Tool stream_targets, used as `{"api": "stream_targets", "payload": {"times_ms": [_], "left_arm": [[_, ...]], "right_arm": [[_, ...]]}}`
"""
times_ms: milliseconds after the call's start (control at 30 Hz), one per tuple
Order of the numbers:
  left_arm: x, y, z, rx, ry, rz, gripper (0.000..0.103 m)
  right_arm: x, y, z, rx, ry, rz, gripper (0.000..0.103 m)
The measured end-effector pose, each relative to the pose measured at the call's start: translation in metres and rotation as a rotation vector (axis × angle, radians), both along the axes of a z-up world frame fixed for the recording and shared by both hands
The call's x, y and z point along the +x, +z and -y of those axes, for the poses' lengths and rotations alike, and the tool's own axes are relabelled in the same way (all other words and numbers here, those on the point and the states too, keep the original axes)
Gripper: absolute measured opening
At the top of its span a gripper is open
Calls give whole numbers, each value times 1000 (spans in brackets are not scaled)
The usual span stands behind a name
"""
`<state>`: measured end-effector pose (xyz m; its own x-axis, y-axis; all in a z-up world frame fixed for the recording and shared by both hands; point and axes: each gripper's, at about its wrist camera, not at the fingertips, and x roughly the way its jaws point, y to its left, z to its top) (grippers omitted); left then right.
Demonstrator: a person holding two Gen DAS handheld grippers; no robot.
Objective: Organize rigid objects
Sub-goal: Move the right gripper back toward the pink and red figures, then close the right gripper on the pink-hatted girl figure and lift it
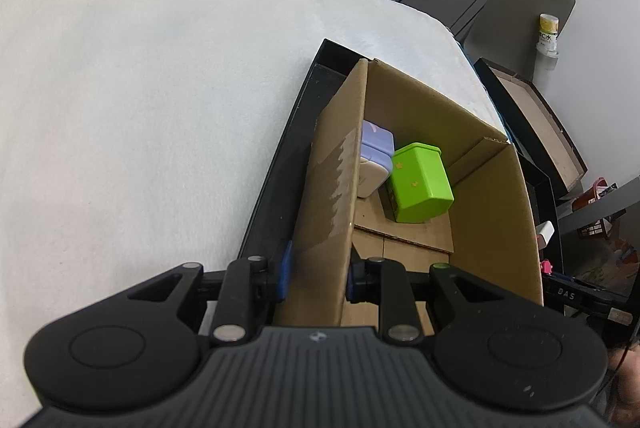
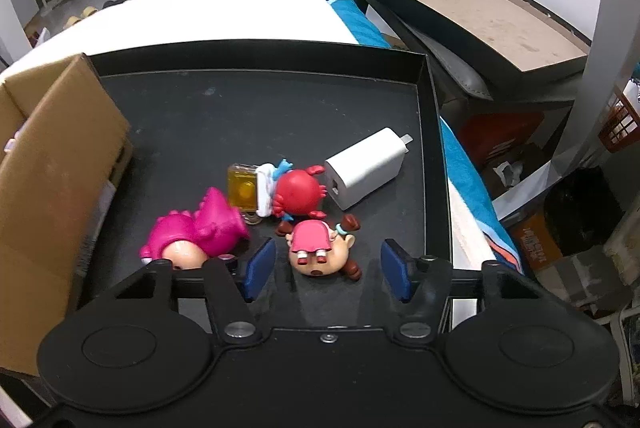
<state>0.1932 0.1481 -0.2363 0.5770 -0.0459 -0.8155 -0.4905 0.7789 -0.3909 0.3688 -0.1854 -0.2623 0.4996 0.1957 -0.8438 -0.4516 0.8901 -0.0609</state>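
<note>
The left hand-held gripper (image 1: 316,278) pinched the brown cardboard box's side wall (image 1: 334,184), apparently steadying it. The right hand-held gripper (image 2: 326,270), spread wide, straddled the small pink-dressed toy figurine (image 2: 320,248) lying on the black tray (image 2: 256,108), seemingly ready to grasp it.
</note>
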Motion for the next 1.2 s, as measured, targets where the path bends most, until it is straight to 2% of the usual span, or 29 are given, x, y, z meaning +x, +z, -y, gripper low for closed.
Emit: {"api": "stream_targets", "payload": {"times_ms": [100, 133, 167, 200, 533, 767, 1200], "left_arm": [[0, 0, 0, 0, 0, 0, 24], [0, 0, 0, -1, 0, 0, 24], [0, 0, 0, -2, 1, 0, 24], [0, 0, -1, -4, 1, 0, 24], [-1, 0, -1, -8, -1, 3, 24], [-1, 0, 0, -9, -1, 3, 24], [-3, 1, 1, -20, -9, 5, 25]], "right_arm": [[0, -3, -2, -9, -3, 7, 50], [0, -4, -2, -10, 3, 11, 47], [0, -4, -3, -5, 14, 9, 36], [0, -5, -4, -1, 30, -2, 35], [-13, 7, -4, 6, 13, -8, 35], [-25, 26, 1, 43, -24, -21, 35], [-41, 55, -3, 35, -37, -35, 35]]}}
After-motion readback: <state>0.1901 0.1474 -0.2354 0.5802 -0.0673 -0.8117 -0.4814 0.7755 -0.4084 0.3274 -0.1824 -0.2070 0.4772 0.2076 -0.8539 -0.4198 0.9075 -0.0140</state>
